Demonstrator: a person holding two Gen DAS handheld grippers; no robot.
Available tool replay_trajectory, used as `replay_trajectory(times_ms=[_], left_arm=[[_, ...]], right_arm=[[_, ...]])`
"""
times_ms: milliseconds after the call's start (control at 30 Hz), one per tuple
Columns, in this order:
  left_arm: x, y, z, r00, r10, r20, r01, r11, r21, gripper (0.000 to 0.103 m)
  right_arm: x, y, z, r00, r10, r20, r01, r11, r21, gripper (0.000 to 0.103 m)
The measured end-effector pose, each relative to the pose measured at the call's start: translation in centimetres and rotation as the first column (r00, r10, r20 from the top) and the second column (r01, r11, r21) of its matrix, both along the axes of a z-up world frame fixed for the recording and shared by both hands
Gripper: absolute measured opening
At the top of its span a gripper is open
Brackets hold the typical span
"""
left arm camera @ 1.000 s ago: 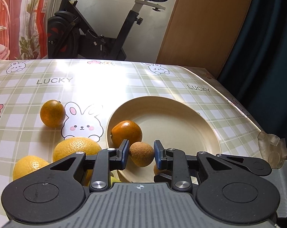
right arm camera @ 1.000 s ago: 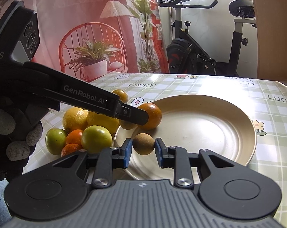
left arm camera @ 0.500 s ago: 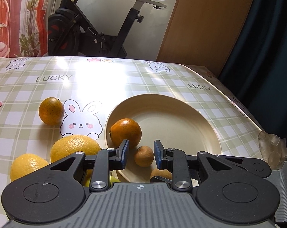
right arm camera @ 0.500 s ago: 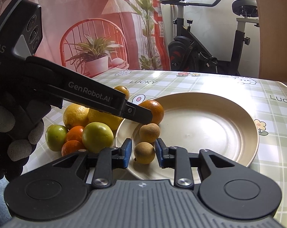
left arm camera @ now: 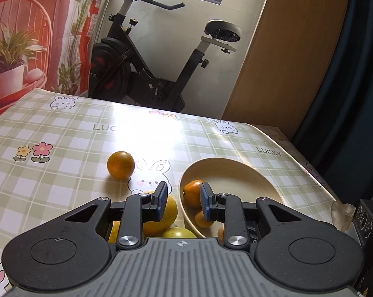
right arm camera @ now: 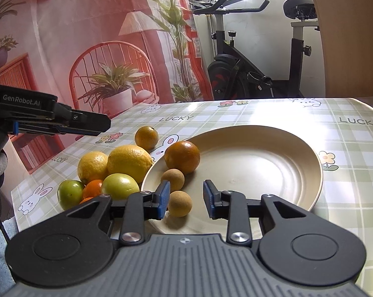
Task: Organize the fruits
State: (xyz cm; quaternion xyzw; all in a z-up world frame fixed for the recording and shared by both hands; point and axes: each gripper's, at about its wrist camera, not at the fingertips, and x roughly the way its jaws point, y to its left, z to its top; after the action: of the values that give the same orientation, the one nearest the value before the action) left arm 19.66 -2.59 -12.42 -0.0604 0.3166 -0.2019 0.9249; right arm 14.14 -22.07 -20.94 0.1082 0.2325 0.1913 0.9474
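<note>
Now, from the left wrist, the left gripper [left arm camera: 181,201] hangs above the tabletop [left arm camera: 62,136] with its jaws spread and nothing between them. Below it, an orange [left arm camera: 192,193] sits inside the plate [left arm camera: 236,173], while a loose orange [left arm camera: 120,165] lies apart on the cloth and a lemon [left arm camera: 168,210] rests beside the plate's rim.

From the right wrist, the right gripper [right arm camera: 185,199] is also spread and empty, just above two small brown fruits [right arm camera: 179,203] in the plate. Lemons, green fruits [right arm camera: 120,186] and a tangerine [right arm camera: 92,188] crowd against the plate's left edge. A careless reach into that pile could send the round fruit rolling off the tabletop's near edge.
</note>
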Motion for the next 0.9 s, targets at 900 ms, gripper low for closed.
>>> replay_trajectory(times_ms=[900], left_arm=[[-2.4,7.4,-0.1,0.996,0.085,-0.011,-0.085,0.996,-0.016,0.05]], right_arm=[[-1.2,5.2,4.4,0.997,0.054,0.053,-0.046,0.989,-0.138,0.033]])
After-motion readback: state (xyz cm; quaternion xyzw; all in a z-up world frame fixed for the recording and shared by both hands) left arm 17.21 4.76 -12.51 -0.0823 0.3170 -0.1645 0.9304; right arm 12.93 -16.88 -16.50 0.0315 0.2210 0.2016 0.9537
